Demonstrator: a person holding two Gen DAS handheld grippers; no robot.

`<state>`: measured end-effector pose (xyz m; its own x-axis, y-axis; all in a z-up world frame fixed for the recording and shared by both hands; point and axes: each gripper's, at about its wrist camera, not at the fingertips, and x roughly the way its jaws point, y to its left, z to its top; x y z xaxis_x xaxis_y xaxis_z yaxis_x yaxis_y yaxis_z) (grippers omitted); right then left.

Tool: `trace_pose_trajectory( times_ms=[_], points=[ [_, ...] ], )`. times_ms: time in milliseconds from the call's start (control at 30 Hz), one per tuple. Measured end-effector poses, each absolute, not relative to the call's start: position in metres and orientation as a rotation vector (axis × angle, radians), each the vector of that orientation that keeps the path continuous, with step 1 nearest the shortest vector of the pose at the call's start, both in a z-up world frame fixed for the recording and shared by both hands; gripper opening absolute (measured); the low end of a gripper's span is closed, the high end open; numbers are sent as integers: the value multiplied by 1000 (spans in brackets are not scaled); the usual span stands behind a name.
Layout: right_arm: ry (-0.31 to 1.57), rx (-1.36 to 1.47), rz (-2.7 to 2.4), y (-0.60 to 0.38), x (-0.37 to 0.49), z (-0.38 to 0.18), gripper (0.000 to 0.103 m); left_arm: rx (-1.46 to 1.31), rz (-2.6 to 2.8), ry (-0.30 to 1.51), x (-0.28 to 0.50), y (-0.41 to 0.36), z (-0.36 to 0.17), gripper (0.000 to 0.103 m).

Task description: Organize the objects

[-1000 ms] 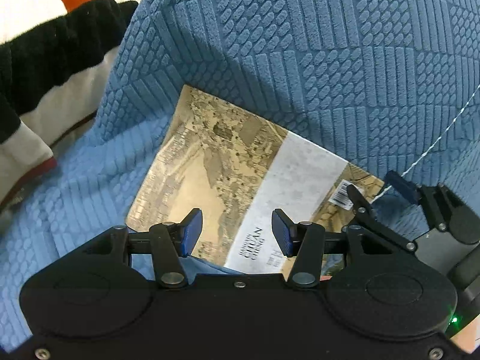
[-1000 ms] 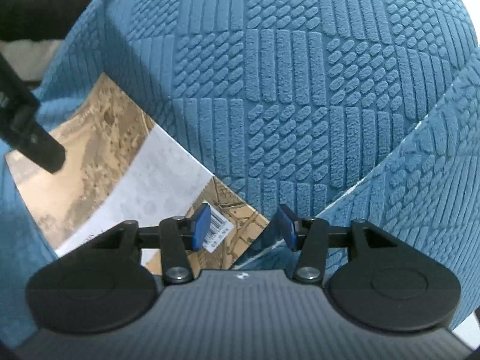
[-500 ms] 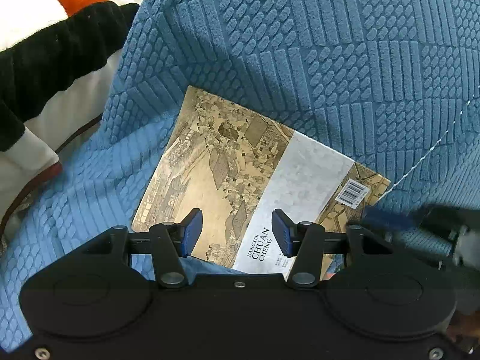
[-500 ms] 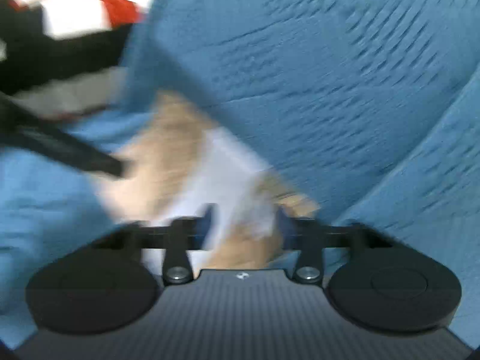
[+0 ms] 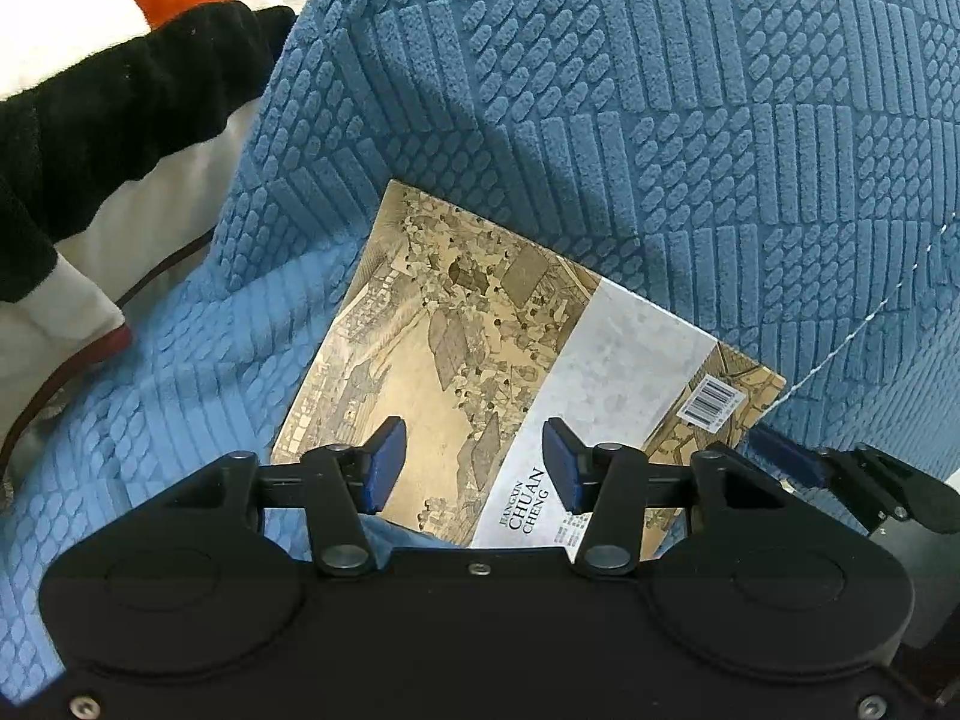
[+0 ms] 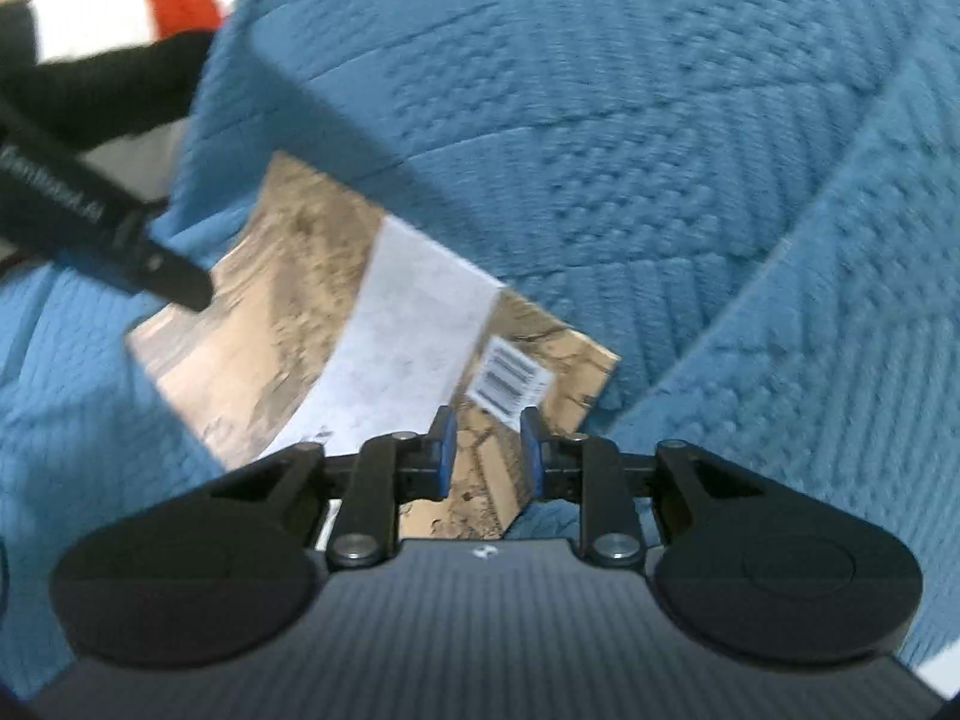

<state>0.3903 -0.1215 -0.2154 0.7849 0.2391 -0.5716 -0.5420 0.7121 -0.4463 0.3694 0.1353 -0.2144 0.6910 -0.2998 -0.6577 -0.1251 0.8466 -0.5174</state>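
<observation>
Blue textured blanket (image 5: 690, 120) covering the surface, black, white and orange plush fabric (image 5: 120, 60) at left

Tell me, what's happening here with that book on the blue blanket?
A person is working with two handheld grippers over a book that lies on a textured blue blanket, its far edge tucked under a fold. The left gripper hovers open above the cover, gripping nothing. The right gripper sits at the corner near the barcode, jaws narrowed but with a gap showing. The view is blurred, so I cannot tell if it is touching the book. A striped fleece lies to the side.
</observation>
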Motion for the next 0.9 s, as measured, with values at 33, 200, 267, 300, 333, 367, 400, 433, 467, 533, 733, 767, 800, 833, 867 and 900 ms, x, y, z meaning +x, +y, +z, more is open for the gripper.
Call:
trace_pose_trajectory(
  times_ms=[33, 200, 267, 300, 333, 367, 400, 433, 467, 533, 733, 767, 800, 833, 867, 900],
  points=[
    [488, -634, 428, -122, 390, -216, 38, -575, -108, 811, 370, 136, -215, 40],
    [354, -728, 375, -109, 386, -214, 46, -615, -107, 809, 371, 139, -216, 33],
    [324, -801, 370, -103, 389, -212, 47, -621, -105, 806, 372, 139, -215, 33],
    [319, -824, 369, -98, 392, -211, 47, -623, -106, 804, 372, 140, -215, 33],
    [317, -845, 368, -97, 395, -209, 47, -621, -104, 802, 372, 140, -214, 33],
    [331, -880, 381, -94, 399, -207, 47, -618, -105, 801, 372, 140, -214, 33],
    [352, -916, 405, -90, 403, -207, 47, -614, -106, 801, 373, 141, -213, 33],
    [368, -960, 426, -86, 407, -208, 47, -613, -107, 801, 374, 142, -214, 33],
    [379, -1008, 435, -82, 409, -209, 47, -612, -106, 802, 375, 143, -214, 33],
    [413, -1103, 474, -78, 412, -209, 48, -618, -100, 804, 377, 147, -215, 33],
    [566, -1303, 566, -64, 423, -201, 48, -659, -103, 806, 379, 159, -216, 34],
    [614, -1312, 583, -61, 427, -199, 50, -665, -105, 807, 378, 161, -216, 34],
    [643, -1326, 599, -60, 431, -198, 50, -670, -106, 807, 378, 162, -216, 34],
    [669, -1339, 615, -60, 435, -199, 50, -672, -106, 807, 378, 163, -216, 34],
    [710, -1343, 633, -58, 441, -198, 51, -675, -108, 809, 378, 165, -217, 34],
    [743, -1333, 646, -56, 445, -196, 51, -680, -112, 813, 378, 166, -217, 34]
  ],
)
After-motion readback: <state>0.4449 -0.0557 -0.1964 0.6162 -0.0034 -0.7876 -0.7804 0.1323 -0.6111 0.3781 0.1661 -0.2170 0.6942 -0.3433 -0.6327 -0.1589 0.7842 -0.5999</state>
